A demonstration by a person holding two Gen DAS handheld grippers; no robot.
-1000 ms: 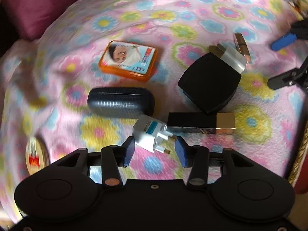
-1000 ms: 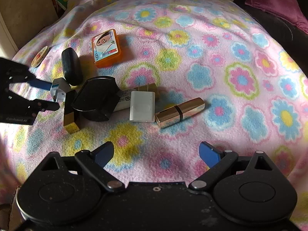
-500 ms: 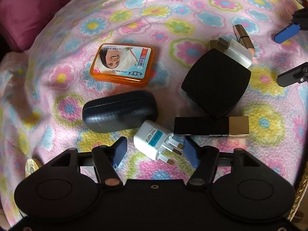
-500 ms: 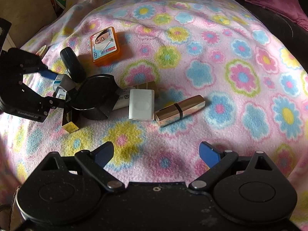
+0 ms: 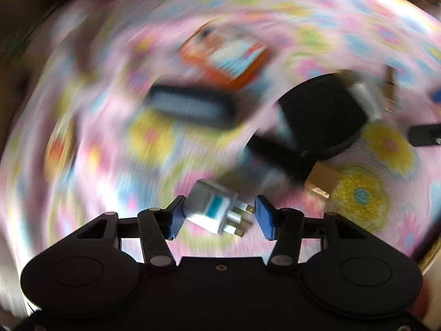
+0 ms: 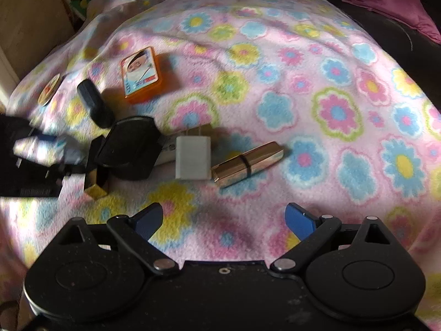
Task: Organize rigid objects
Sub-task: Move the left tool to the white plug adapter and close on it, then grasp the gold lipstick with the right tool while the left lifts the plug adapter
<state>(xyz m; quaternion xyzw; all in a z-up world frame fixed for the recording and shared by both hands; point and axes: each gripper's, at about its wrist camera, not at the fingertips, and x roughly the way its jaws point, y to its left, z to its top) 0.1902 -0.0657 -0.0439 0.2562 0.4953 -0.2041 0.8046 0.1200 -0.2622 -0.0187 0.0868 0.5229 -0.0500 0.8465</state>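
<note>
Right wrist view: orange tin (image 6: 140,75) label shows a face (writing unreadable).

Right of and beyond the gold lipstick (image 6: 247,164) the flowered blanket (image 6: 330,88) lies bare; left of it, white charger (image 6: 193,157) and black compact (image 6: 129,149) crowd together.

Left wrist view heavily motion-smeared, orange tin (image 5: 224,55) print unreadable, dark case (image 5: 190,107) streaked, left gripper (image 6: 35,151) blurred and cut by frame edge, white charger (image 6: 193,157) partly behind black compact (image 6: 129,149)
</note>
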